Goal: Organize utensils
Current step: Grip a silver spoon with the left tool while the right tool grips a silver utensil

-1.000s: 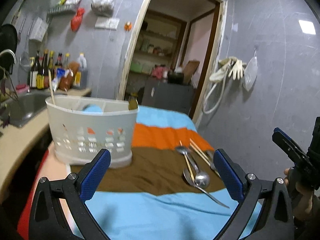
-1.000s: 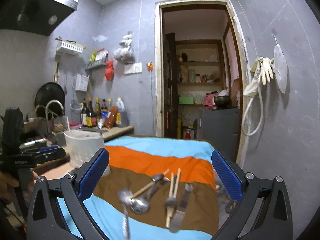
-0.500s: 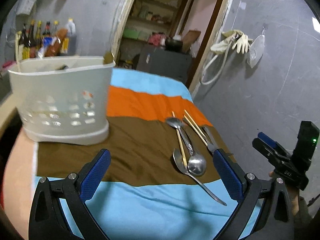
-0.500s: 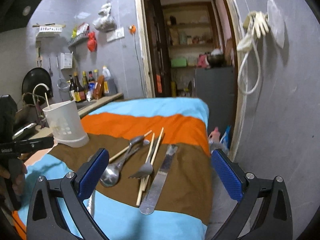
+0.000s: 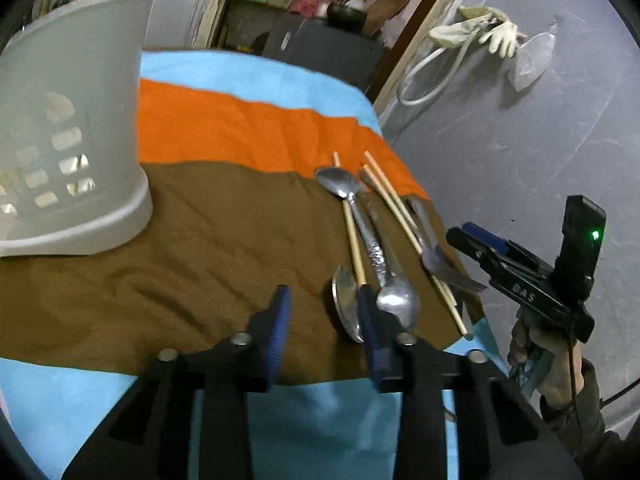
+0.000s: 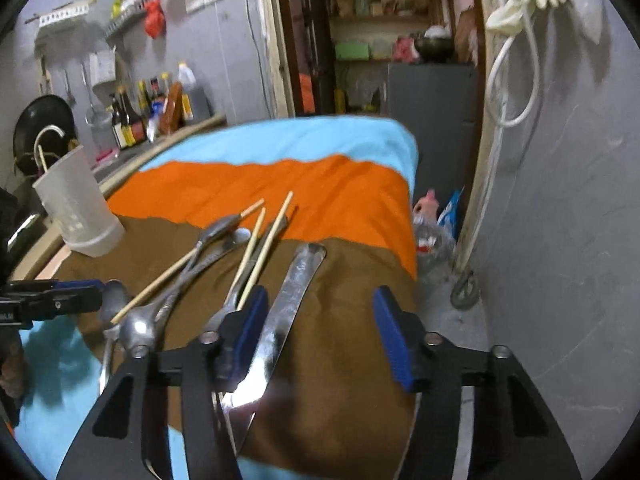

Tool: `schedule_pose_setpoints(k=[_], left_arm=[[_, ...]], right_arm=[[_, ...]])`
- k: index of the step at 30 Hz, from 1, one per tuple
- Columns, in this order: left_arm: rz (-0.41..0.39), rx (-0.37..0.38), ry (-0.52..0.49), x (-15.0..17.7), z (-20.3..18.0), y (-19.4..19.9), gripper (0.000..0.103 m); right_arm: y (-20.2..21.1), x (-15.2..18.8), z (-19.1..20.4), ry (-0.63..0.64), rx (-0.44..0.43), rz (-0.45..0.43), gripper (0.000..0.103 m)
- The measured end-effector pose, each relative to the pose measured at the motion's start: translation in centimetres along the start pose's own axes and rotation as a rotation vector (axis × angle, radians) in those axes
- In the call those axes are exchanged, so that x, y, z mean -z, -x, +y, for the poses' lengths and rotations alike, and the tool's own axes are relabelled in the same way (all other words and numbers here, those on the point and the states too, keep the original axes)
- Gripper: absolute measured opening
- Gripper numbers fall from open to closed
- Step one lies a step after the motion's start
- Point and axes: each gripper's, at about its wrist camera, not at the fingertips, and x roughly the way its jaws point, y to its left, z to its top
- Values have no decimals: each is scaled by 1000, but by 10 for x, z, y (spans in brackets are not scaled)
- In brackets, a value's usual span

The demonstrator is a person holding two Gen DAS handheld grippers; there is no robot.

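Observation:
Several metal spoons, a fork, a knife and wooden chopsticks lie on the brown band of a striped cloth. My left gripper is open low over the cloth, its right finger beside the near spoon bowls. My right gripper is open, low over the knife, whose blade runs between the fingers. A white slotted utensil holder stands at the left; it also shows in the right wrist view.
The cloth's right edge drops to the floor by a grey wall and doorway. A counter with bottles and a sink lies behind the holder. Gloves and a hose hang on the wall.
Both grippers have dropped down and forward onto the utensils. Their jaws have narrowed from wide open to partly open. The holder now sits closer at the left.

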Motion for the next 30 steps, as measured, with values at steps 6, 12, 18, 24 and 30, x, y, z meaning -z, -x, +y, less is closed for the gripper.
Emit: schedule_pose_setpoints(k=[6, 12, 18, 24, 30], left_arm=[[17, 17, -10, -3, 3, -2, 17], [40, 38, -17, -5, -1, -12, 14], [48, 35, -14, -5, -2, -14, 5], [41, 39, -16, -6, -3, -15, 4], [-12, 41, -27, -6, -5, -6, 2]], right_arm=[[-22, -13, 1, 12, -9, 53, 43], [-34, -20, 11, 62, 20, 92, 40], [-48, -30, 8, 33, 6, 147, 42], [-56, -35, 19, 83, 57, 165, 40], [-48, -34, 13, 30, 49, 152, 22]])
